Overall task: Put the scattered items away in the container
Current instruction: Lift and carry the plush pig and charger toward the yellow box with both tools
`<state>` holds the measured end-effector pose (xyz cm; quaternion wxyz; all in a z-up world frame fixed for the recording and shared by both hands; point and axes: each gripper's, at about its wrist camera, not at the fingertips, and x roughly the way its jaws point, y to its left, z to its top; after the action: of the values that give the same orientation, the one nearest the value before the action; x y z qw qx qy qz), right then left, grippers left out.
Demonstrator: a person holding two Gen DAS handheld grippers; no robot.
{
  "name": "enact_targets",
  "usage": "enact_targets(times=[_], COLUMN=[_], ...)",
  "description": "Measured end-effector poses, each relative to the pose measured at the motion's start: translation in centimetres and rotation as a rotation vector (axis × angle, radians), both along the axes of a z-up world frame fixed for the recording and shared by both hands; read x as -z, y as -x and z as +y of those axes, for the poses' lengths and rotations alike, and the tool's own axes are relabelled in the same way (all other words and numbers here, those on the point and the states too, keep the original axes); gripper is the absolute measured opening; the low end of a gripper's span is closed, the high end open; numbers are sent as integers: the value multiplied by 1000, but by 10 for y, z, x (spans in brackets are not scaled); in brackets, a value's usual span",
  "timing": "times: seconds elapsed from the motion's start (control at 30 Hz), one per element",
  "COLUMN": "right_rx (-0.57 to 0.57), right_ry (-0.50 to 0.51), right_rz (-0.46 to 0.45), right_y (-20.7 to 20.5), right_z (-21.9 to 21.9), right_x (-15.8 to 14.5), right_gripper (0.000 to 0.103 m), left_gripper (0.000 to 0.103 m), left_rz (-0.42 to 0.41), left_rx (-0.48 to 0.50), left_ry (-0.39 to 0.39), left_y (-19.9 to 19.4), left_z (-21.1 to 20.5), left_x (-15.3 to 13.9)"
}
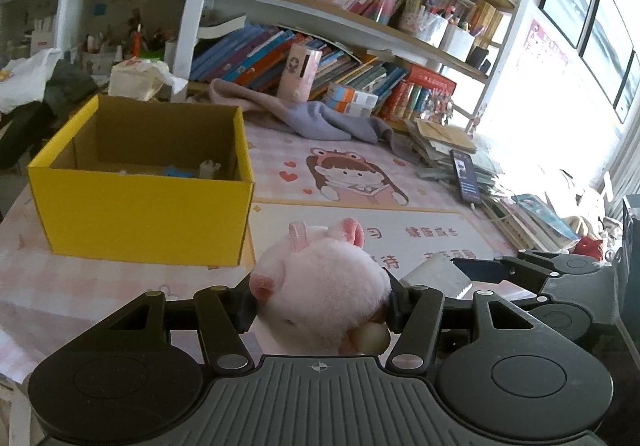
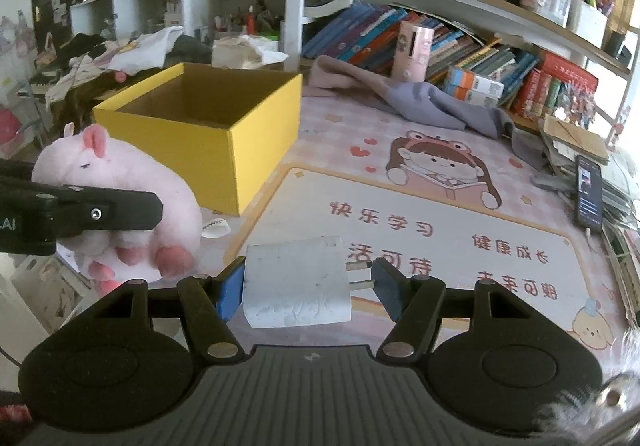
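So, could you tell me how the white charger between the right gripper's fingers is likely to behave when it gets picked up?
The white charger looks like a hard, boxy plastic block, so it should stay stiff and not roll. Its smooth faces may slip a little. The right gripper has one finger at its flat back and the other near its metal prongs, so closing there could twist it.

Small items (image 1: 188,169) inside the yellow box (image 1: 140,214) are too dim to identify.

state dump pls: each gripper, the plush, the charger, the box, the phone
left gripper: shut on the pink plush, held above the mat
pink plush: gripped, outside the box
right gripper: fingers either side of the white charger, grip unclear
white charger: between the fingers, prongs pointing right
yellow box: open, a few items inside
phone: screen lit, on the book pile
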<state>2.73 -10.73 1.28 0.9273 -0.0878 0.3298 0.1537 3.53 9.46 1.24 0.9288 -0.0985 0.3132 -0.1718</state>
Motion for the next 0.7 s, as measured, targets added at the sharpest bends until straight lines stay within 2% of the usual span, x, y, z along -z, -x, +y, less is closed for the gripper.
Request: enact_targets(times=[0.4, 0.7], right_rx=[-62, -192], right_ry=[8, 16], right_rz=[-2, 3], right_y=[3, -3], right_z=[28, 59], right_x=[-1, -2], right_gripper=[64, 64], left_gripper=[58, 58], left_rz=[-5, -1], left_rx=[-48, -138], left_ry=[2, -4], left_y=[11, 17], left_z=[23, 43], left_x=[-2, -4])
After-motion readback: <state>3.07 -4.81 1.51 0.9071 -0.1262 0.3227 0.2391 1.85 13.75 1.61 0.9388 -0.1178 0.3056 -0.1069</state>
